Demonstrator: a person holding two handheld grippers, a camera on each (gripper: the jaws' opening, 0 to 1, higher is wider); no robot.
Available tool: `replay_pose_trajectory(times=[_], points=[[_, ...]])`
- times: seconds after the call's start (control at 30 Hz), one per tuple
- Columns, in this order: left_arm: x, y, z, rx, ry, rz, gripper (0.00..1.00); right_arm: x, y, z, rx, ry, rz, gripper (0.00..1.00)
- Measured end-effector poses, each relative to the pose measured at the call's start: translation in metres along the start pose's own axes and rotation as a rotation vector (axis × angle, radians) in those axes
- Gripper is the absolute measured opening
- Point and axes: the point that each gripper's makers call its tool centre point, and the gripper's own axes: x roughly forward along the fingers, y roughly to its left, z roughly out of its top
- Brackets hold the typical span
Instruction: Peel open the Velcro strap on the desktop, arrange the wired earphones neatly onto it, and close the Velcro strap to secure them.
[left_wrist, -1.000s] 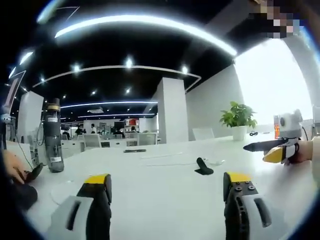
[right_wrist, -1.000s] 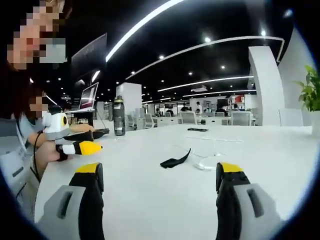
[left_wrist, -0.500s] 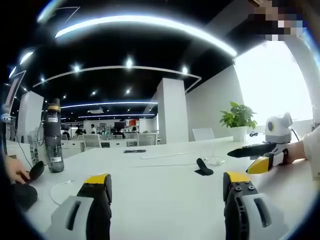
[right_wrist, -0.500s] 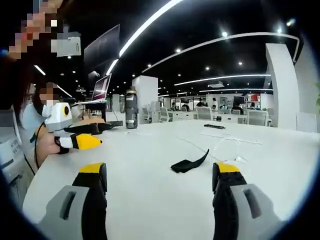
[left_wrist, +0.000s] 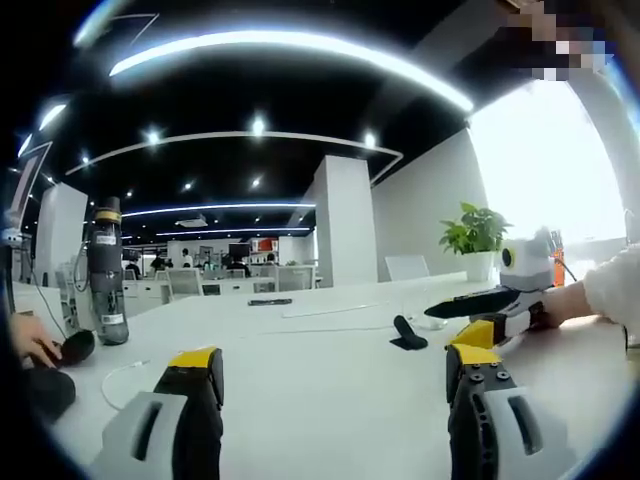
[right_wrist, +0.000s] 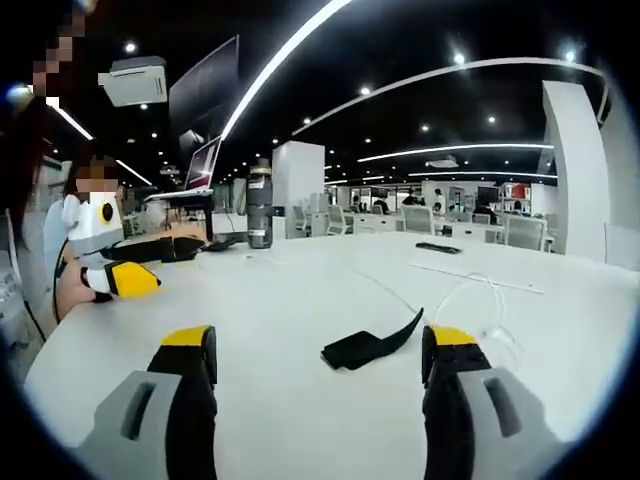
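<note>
A black Velcro strap (right_wrist: 368, 346) lies on the white desktop (right_wrist: 290, 300), one end curled upward, just beyond my right gripper (right_wrist: 319, 340), whose jaws stand wide open and empty. The white wired earphones (right_wrist: 482, 300) lie loosely looped right of the strap. In the left gripper view the strap (left_wrist: 405, 335) sits mid-desk with the earphones (left_wrist: 432, 323) behind it. My left gripper (left_wrist: 333, 360) is open, empty and well short of the strap. The right gripper (left_wrist: 466, 318) comes in from the right, close beside the strap. The left gripper (right_wrist: 148, 265) shows at far left, held in a hand.
A dark water bottle (left_wrist: 105, 272) stands at the left of the desk, also seen as the bottle (right_wrist: 260, 205). A laptop (right_wrist: 203, 166) sits behind it. A flat black object (right_wrist: 438, 247) lies farther back. A potted plant (left_wrist: 476, 238) stands at the far right. A hand (left_wrist: 35, 345) rests at left.
My right gripper has moved forward toward the Velcro strap, which now looks larger and nearer between its jaws. In the left gripper view it has slid leftward. The left gripper stays put.
</note>
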Motion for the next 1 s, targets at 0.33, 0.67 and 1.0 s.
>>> replay_pose_trajectory(times=[0.33,0.67,1.0], points=[[0.001,0.001,-0.002,0.013,0.016,0.008,0.94,0.017,-0.018,0.002,0.016,-0.004,-0.029,0.74],[0.002,0.003,-0.004,0.023,0.031,0.017,0.94,0.025,-0.041,0.000,0.041,0.008,-0.062,0.63],[0.003,0.004,-0.006,0.026,0.037,0.024,0.94,0.032,-0.056,-0.010,0.026,0.059,-0.072,0.55]])
